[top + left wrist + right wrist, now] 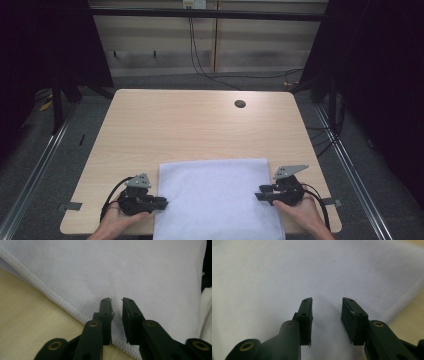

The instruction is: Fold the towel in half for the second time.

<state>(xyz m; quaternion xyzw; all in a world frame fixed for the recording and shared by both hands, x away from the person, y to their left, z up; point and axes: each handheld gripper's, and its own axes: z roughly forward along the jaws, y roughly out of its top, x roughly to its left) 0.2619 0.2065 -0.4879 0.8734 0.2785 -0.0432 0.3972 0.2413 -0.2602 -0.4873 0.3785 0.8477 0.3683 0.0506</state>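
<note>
White cloth [217, 197] flat on our worktop [200, 130], cable hole [240, 104] far right, left tool [161, 202] and right tool [261, 192] level at its side edges, jaws apart, gripping nothing.

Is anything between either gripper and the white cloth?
Nothing visible. The left gripper sits at the cloth's left edge and the right gripper at its right edge, jaws parted over the fabric, with only bare table around.
</note>
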